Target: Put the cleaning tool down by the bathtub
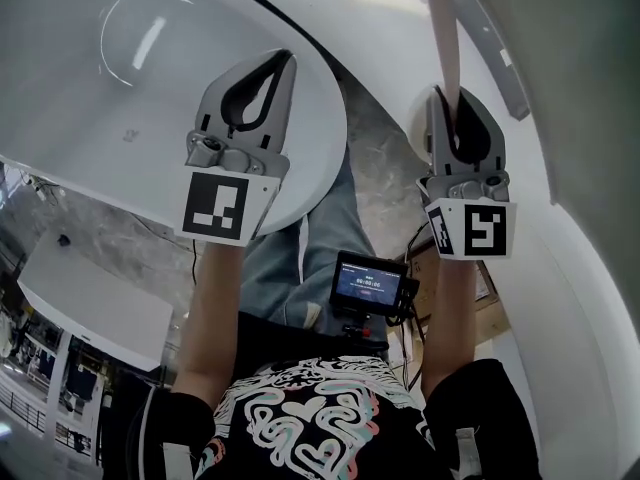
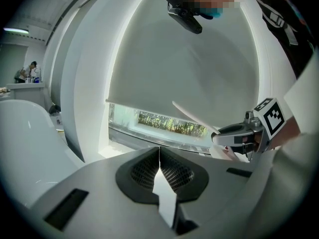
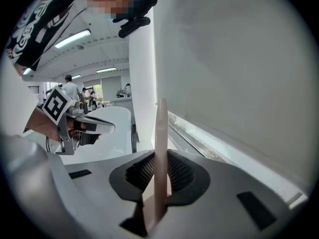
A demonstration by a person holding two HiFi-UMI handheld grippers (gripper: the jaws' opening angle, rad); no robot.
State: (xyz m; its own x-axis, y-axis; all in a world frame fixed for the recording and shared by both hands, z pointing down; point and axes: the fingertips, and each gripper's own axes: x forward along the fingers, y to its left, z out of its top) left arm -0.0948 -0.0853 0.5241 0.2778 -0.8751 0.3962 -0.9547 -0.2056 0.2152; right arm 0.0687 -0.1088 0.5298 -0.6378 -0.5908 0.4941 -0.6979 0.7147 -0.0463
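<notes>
The cleaning tool shows only as a long pale pink handle [image 1: 441, 30] that runs up out of my right gripper [image 1: 452, 103], which is shut on it. In the right gripper view the handle [image 3: 161, 133] stands upright between the closed jaws of the right gripper [image 3: 160, 156]; the tool's head is out of sight. My left gripper [image 1: 281, 64] is shut with nothing in it, held over the white bathtub [image 1: 110, 68]. In the left gripper view the left gripper [image 2: 159, 151] has its jaws pressed together, and the right gripper [image 2: 238, 133] with the handle [image 2: 192, 116] shows at the right.
A window with a lowered white blind [image 2: 189, 68] and a sill [image 2: 149, 141] lies ahead. A white column [image 3: 142, 78] stands beside the tub [image 3: 112, 116]. A small screen device [image 1: 368, 286] hangs at the person's chest. People [image 3: 70, 89] stand far back in the room.
</notes>
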